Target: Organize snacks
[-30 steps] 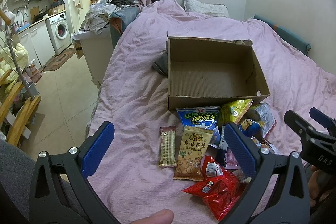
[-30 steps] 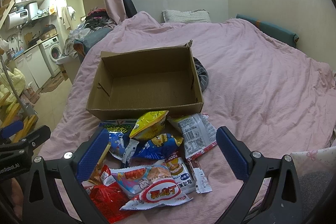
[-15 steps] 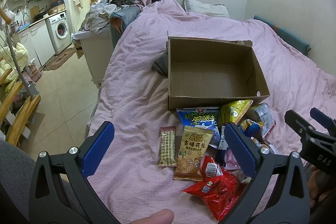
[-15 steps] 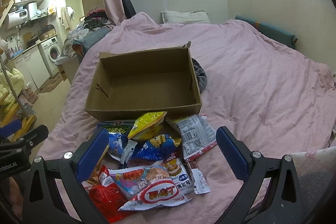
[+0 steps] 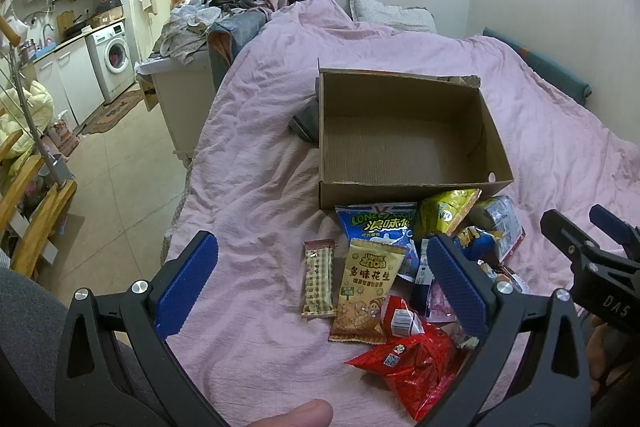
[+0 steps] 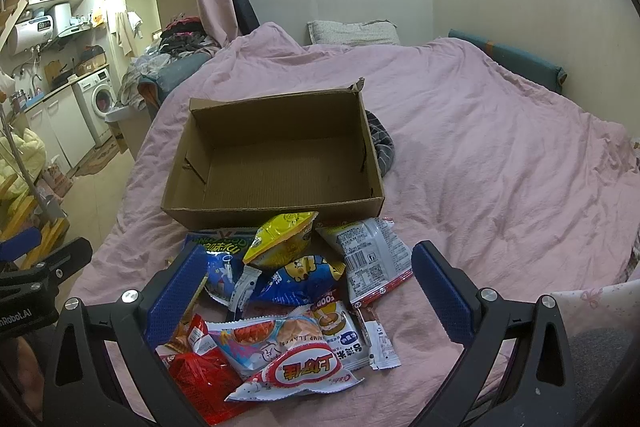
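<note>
An open, empty cardboard box sits on the pink bed. A pile of snack packets lies against its near wall: a tan peanut bag, a thin wafer bar, a red bag, a blue chip bag, a yellow bag, a grey packet and a white-red packet. My left gripper is open and empty, above the left of the pile. My right gripper is open and empty, above the pile's near side.
The pink bedcover spreads wide to the right of the box. A dark striped cloth lies against the box's far right side. The bed's left edge drops to the tiled floor. The kitchen with the washing machine is far left.
Both grippers have drifted only slightly; the right view has moved a little. Both stay open and the snacks and box have not moved.
</note>
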### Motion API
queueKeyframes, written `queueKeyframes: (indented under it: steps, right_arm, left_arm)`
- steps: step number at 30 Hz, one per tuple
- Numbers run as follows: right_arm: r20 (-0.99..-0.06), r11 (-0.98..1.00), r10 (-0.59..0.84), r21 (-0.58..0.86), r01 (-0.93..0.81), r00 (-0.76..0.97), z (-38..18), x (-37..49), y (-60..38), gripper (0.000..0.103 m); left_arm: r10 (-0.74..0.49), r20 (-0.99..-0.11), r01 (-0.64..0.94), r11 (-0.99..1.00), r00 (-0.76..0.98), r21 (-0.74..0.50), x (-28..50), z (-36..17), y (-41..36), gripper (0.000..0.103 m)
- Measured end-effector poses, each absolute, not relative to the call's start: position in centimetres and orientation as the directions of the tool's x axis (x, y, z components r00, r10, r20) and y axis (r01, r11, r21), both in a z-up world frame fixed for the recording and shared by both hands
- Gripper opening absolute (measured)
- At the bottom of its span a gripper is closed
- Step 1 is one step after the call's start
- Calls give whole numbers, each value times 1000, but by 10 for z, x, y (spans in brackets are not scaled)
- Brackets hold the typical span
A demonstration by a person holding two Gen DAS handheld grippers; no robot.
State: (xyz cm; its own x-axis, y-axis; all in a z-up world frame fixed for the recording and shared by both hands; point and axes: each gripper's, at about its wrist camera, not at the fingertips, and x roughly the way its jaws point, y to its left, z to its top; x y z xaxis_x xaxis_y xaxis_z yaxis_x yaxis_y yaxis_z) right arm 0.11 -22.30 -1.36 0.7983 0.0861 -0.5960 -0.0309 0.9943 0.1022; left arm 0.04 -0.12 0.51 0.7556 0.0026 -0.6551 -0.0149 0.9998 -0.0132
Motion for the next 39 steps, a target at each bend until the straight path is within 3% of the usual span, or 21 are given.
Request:
queueKeyframes:
  steps: [25, 39]
  right_arm:
    - [-598, 994, 86, 105, -29, 797, -15, 0, -225, 103]
    - [-764, 967, 249, 228, -112, 595, 7, 33, -262, 103]
  left_arm:
    - [3, -652, -16, 1000, 758, -14, 1, 6, -1, 103]
    - [-19, -753, -2, 1000, 658, -27, 31, 21, 3, 103]
